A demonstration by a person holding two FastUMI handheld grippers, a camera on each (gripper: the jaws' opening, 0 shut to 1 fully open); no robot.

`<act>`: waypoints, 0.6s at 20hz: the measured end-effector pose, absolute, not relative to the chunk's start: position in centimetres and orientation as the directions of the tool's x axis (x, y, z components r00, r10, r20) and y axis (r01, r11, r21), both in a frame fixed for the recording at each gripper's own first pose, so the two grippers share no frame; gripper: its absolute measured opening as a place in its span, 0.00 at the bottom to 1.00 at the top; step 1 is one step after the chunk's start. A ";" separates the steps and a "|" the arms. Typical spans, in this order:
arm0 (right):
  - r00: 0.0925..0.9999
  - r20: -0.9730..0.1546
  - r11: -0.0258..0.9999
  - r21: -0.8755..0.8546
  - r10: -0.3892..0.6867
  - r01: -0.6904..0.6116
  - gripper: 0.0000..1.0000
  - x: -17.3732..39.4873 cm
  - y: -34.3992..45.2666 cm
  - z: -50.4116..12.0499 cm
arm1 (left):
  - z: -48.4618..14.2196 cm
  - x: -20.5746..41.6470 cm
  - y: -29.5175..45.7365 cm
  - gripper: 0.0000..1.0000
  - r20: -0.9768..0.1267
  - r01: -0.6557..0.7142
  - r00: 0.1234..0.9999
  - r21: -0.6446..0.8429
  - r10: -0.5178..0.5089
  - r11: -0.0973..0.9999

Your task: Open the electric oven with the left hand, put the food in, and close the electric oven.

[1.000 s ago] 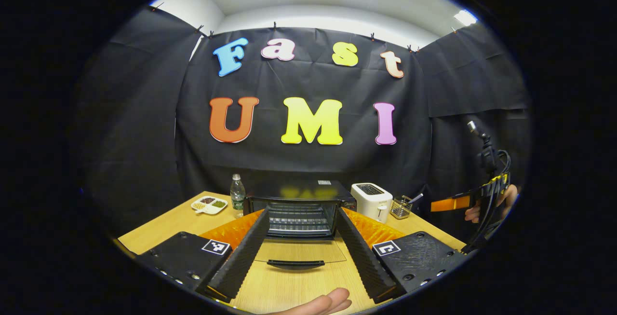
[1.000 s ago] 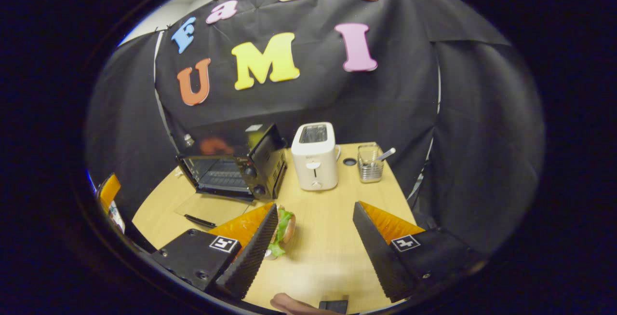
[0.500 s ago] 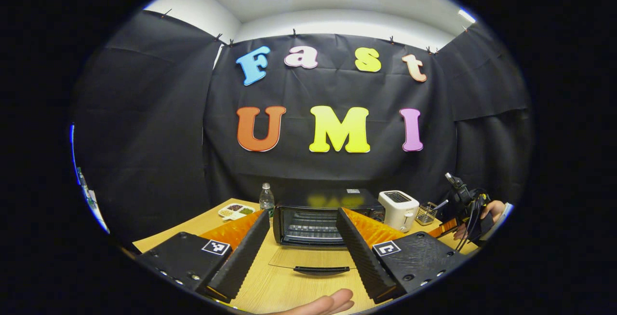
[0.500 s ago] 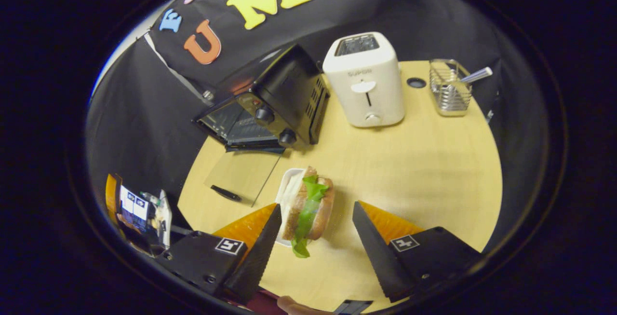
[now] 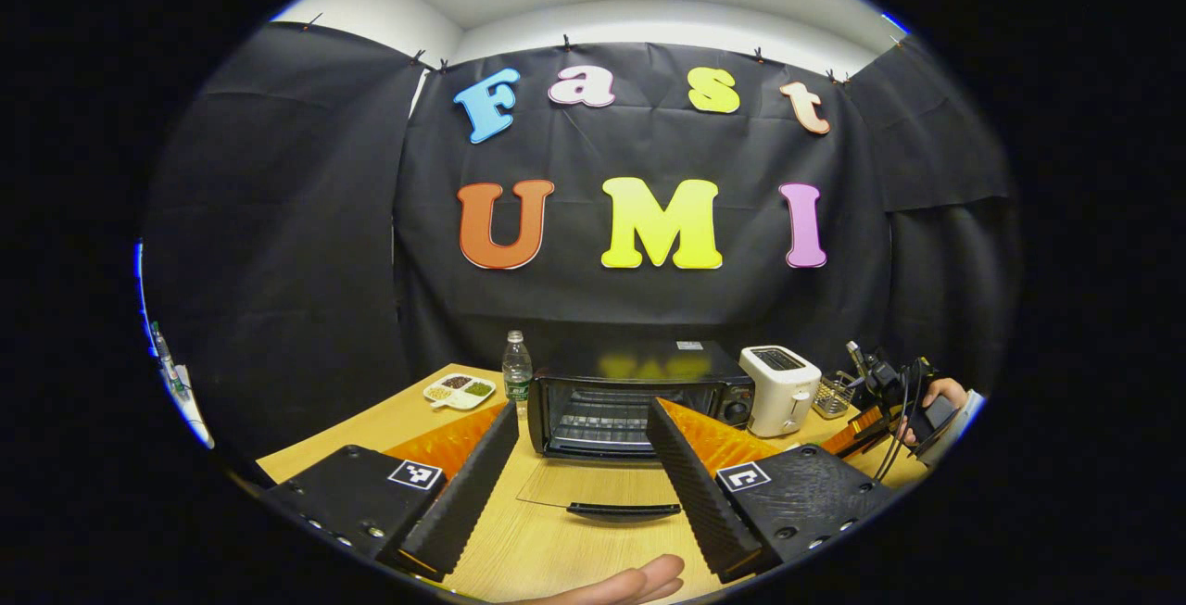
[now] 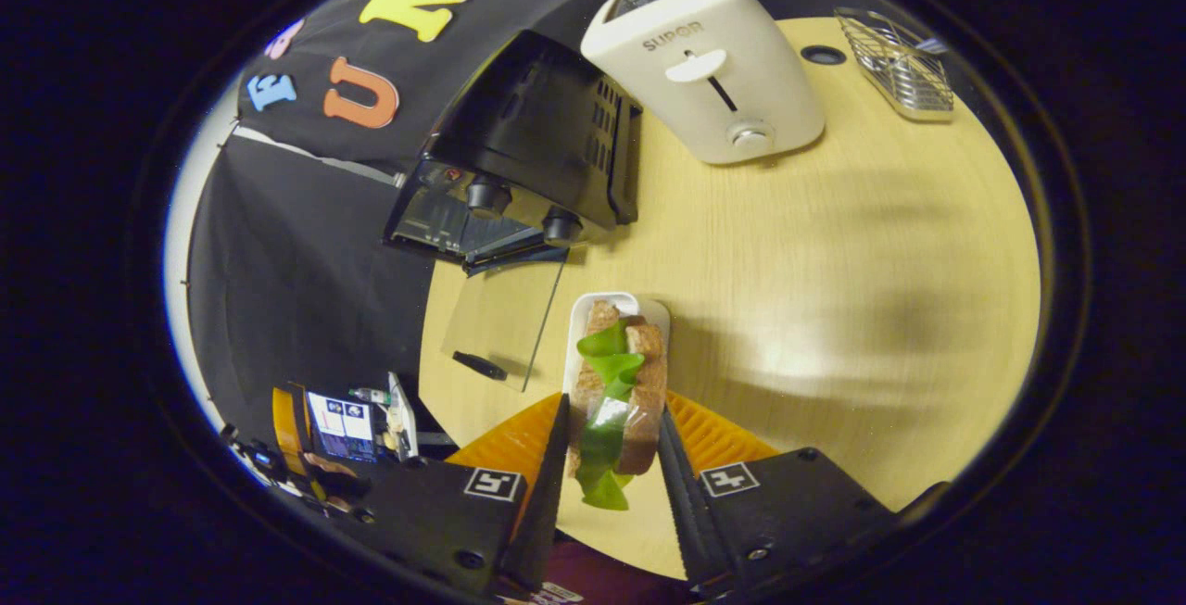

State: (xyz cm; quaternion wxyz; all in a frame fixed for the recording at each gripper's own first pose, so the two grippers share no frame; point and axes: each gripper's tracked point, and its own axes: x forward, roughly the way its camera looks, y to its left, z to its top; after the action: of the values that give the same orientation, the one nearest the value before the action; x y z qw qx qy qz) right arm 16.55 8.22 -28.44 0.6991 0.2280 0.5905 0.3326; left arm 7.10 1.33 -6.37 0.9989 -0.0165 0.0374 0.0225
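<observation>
Both fingers of the right gripper (image 6: 607,475) pinch the sandwich (image 6: 616,392), which lies on a white tray (image 6: 593,308) with its long axis running 6 to 12 o'clock, its far end toward the electric oven (image 6: 528,151) at 11 o'clock. The oven's glass door (image 5: 602,489) lies folded down flat on the table (image 6: 834,262). The left gripper (image 5: 574,466) is spread wide and empty, facing the oven's open cavity at 12 o'clock.

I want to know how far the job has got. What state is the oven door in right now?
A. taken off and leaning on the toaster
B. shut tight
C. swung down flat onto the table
C: the glass oven door lies flat on the table in front of the oven, its rack exposed.
</observation>
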 end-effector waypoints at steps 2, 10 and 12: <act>0.086 -0.668 0.670 0.717 0.739 -0.190 0.49 16.3 8.1 -28.3 | -6.7 7.0 1.5 0.92 -0.083 -0.042 0.996 -0.030 0.040 0.999; 0.203 -0.641 0.672 0.719 0.740 -0.176 0.40 14.2 7.0 -25.3 | -7.2 5.5 3.1 0.92 -0.090 -0.041 0.995 -0.056 0.036 0.998; 0.243 -0.621 0.663 0.729 0.745 -0.171 0.40 13.1 7.0 -24.2 | -7.2 5.1 3.5 0.92 -0.085 -0.035 0.996 -0.072 0.028 0.997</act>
State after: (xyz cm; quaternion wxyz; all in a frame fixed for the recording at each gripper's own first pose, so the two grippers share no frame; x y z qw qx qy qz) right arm 13.14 7.01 -24.16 0.7406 0.2698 0.5319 0.3093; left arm 5.07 3.46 -7.22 0.9983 -0.0370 0.0420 0.0157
